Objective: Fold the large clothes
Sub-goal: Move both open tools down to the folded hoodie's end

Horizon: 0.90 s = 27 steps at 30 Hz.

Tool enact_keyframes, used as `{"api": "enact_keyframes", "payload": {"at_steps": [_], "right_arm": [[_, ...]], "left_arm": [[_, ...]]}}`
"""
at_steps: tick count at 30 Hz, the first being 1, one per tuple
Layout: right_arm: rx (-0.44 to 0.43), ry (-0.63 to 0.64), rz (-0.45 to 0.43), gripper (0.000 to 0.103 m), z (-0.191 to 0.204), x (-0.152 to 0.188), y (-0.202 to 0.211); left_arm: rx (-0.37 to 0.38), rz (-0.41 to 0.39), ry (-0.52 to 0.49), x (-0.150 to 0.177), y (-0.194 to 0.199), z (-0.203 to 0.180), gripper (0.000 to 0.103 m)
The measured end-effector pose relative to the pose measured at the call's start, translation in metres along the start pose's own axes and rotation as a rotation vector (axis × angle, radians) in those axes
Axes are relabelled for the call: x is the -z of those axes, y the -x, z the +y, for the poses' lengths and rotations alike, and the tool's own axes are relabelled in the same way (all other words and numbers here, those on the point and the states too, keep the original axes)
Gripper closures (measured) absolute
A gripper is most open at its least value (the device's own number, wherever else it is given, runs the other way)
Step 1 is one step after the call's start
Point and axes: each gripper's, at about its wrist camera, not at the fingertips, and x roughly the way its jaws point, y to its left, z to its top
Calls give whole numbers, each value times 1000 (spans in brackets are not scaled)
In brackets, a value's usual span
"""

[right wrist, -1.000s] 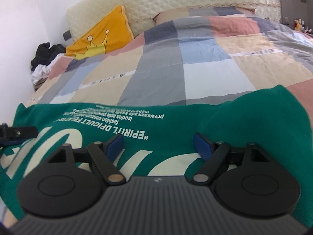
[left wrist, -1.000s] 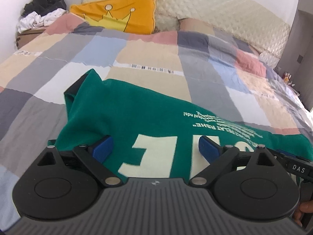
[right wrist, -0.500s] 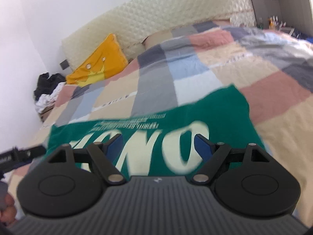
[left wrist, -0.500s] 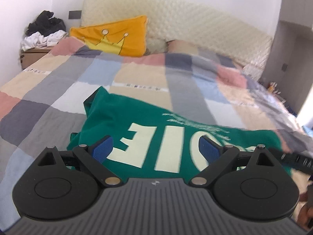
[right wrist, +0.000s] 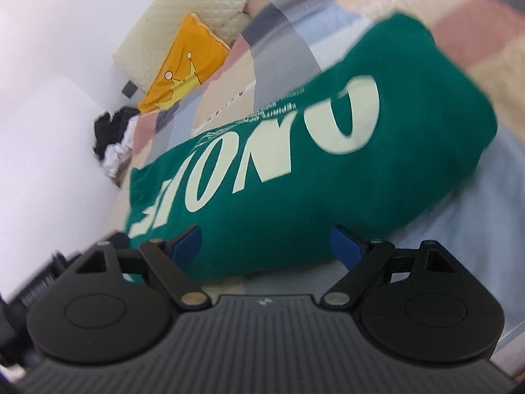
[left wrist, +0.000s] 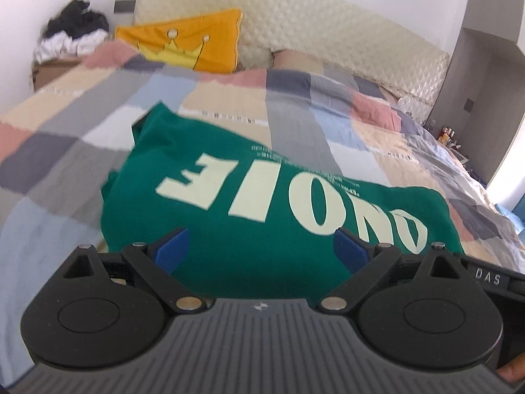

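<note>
A green shirt (left wrist: 256, 216) with large cream letters lay folded into a thick rectangle on a bed covered by a patchwork quilt (left wrist: 295, 111) of grey, beige, pink and pale blue squares. From where the person stood at the foot of the bed, the shirt sat at about twelve o'clock, just ahead of both tools. Its lettering read upside down from that side, which suggested the collar end pointed toward the headboard (left wrist: 295, 13).

The left gripper (left wrist: 261, 246) hovered just above the near edge of the shirt. Its blue pads (left wrist: 172, 246) stood wide apart with nothing between them but the cloth lying flat below; they did not pinch it. The right gripper (right wrist: 265, 244) was tilted, so its view slanted, and its jaws were opening, already wide, with the shirt's near edge showing between the pads but not gripped. It looked as though both tools had let go so the folded bundle could rest on its own.

At eleven o'clock, against the headboard, leaned a yellow pillow (left wrist: 183, 39) with a crown drawing. At ten o'clock, a heap of dark and white clothes (left wrist: 72, 32) sat on a bedside stand, perhaps waiting for the same treatment. The fold seemed finished or nearly so.
</note>
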Motion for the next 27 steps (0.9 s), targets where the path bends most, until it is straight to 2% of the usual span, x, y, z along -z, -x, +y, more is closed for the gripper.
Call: {"api": "enact_keyframes", "payload": {"at_steps": [7,12,17,23,27], "right_arm": [[-95,-249,71,15,-26,10,-25],[-110,-451,69,14,-46,19,-44],[-173,-584,54,13,-56,21,-63],[-246,-667,27,11,-57,24,-71],[-306,-679,-7,11,-57,27,-64]], "left_arm": [[64,83,132,0,-20,20,7],[101,129,228,3,-32,32,6],[190,194,390,8,-48,52,6],[342,278,622,20,-69,77,4],[418,294,773,31,-85,93,2]]}}
